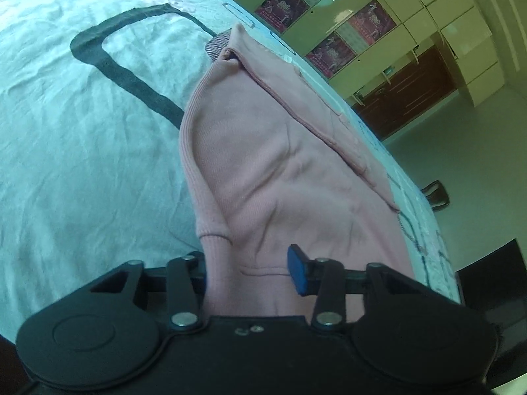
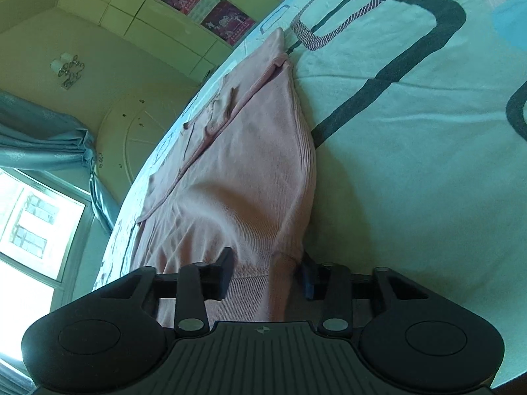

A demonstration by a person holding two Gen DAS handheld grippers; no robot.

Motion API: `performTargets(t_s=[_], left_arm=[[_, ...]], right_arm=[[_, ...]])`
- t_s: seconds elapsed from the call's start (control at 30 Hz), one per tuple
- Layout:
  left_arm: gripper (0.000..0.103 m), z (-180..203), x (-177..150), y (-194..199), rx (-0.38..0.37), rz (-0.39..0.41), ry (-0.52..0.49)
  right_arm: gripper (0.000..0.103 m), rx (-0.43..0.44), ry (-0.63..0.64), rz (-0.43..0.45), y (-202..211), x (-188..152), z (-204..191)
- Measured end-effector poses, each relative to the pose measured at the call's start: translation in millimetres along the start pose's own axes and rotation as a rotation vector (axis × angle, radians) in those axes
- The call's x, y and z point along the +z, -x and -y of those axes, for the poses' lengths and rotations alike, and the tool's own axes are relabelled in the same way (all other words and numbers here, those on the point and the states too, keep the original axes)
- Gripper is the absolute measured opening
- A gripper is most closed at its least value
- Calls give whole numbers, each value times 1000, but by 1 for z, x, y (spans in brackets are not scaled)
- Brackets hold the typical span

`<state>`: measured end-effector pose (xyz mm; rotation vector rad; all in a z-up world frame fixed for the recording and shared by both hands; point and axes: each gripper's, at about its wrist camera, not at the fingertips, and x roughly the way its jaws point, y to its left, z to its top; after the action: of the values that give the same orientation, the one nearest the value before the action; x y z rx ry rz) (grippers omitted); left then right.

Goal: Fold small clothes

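One pink ribbed-hem garment [image 1: 263,164] lies on the bed sheet [image 1: 82,148], and two grippers grip it, one at each near corner. The sheet is pale, printed with dark rounded-rectangle outlines [image 1: 131,75], and a striped patch [image 1: 215,46] peeks out beyond the garment's far end. In the left view the cloth stretches straight ahead of the fingers, with a folded-over flap running along its right side near the bed's edge; past that edge, to the right of the fingers, stands a wall of pale cabinets [image 1: 444,16] carrying four dark posters [image 1: 372,21], with brown lower doors [image 1: 405,89] below, and one dark object sits on the floor [image 1: 436,194]. The left gripper [image 1: 250,273] has its fingers drawn in on the garment's hem — the blue pad [image 1: 296,273] of the right-hand finger presses against the cloth, while the other finger is covered by it. In the right view the same garment [image 2: 237,171] runs ahead, its flap now on the left. The right gripper [image 2: 266,276] pinches the ribbed hem, the cloth bunched between both fingers. Left of these fingers a window [image 2: 36,223], a blue curtain [image 2: 42,141] and a wall lamp [image 2: 69,69] show — three posters [image 2: 227,21] appear on the cabinets here.
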<state>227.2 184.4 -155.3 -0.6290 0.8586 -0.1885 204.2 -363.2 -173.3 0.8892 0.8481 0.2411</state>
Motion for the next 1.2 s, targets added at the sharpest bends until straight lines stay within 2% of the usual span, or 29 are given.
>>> performTargets(t_s=[0.03, 0.13, 0.17, 0.23, 0.27, 0.33, 0.53, 0.67, 0.87, 1.07, 1.2], left_arm=[[4, 1, 0, 1, 16, 6, -8], [4, 4, -2, 32, -92, 128, -49], [4, 6, -3, 41, -94, 150, -74], [4, 1, -3, 42, -50, 131, -93], [4, -5, -4, 34, -9, 92, -95], [4, -16, -8, 22, 27, 41, -68], [4, -22, -13, 26, 17, 87, -5], [4, -12, -5, 39, -26, 158, 40], [4, 15, 24, 58, -87, 280, 64], [4, 48, 71, 52, -98, 336, 37], [4, 65, 110, 34, -127, 357, 29]], right_arm=[[6, -4, 22, 13, 1, -1, -2], [6, 117, 79, 104, 25, -2, -11], [6, 144, 108, 115, 33, -1, -16], [6, 177, 143, 88, 35, -1, -13], [6, 148, 147, 50, 29, -2, -6], [6, 39, 166, -25, 13, -6, 6], [6, 60, 140, 12, 19, -8, 7], [6, 80, 164, 52, 27, 3, -11], [6, 125, 176, 147, 37, 38, -44], [6, 117, 201, 213, 27, 88, -81], [6, 109, 178, 259, 15, 126, -97]])
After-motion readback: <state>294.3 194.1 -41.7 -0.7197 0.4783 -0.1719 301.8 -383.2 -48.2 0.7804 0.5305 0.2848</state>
